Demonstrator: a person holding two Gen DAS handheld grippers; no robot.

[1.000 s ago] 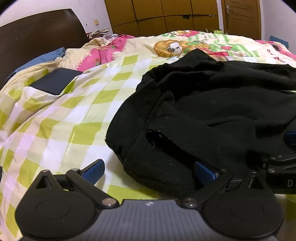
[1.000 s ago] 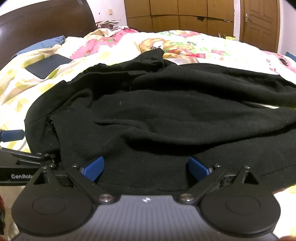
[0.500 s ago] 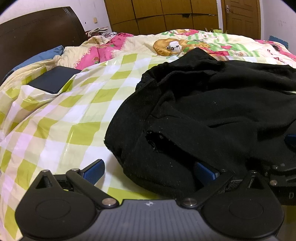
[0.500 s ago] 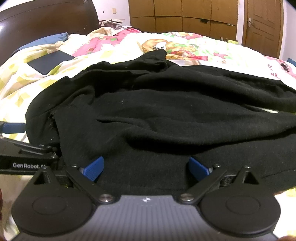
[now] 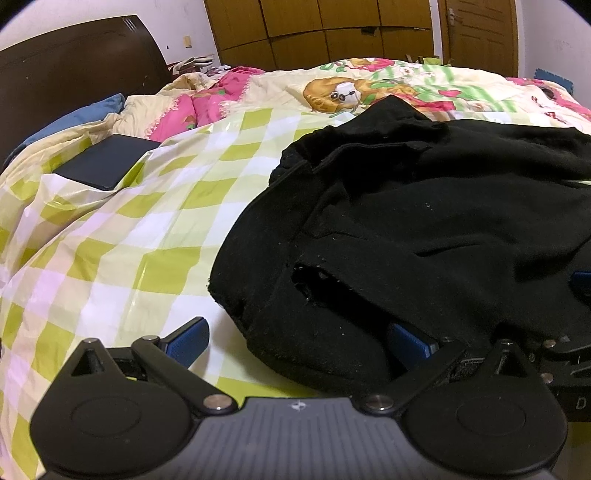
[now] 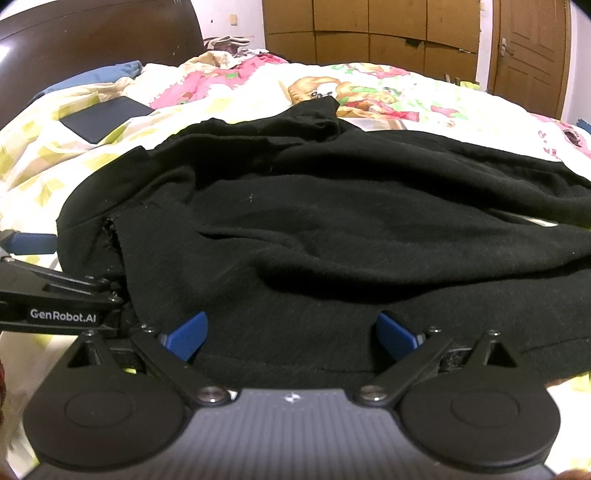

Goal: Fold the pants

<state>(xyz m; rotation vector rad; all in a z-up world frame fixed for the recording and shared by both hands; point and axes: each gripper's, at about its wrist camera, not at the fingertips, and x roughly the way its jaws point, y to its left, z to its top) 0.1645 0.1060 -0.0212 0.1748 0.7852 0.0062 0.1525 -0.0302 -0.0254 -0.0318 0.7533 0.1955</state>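
Black pants (image 5: pixel 424 236) lie bunched on a green-and-white checked sheet (image 5: pixel 147 229) on the bed; they also fill the right wrist view (image 6: pixel 351 236). My left gripper (image 5: pixel 299 339) is open at the pants' near left corner, with its right finger pushed into the fabric and its left finger over the sheet. My right gripper (image 6: pixel 291 332) is open at the pants' near edge, with cloth lying between its blue fingers. The left gripper's arm shows at the left of the right wrist view (image 6: pixel 59 295).
A dark flat rectangular object (image 5: pixel 107 162) lies on the sheet at the far left. A cartoon-print quilt (image 5: pixel 369 92) covers the bed behind the pants. A dark headboard (image 5: pixel 74 88) stands at the far left, wooden wardrobes (image 5: pixel 332 33) at the back.
Both grippers stay open and have barely shifted at the pants' near edge. The pants have not visibly changed shape.
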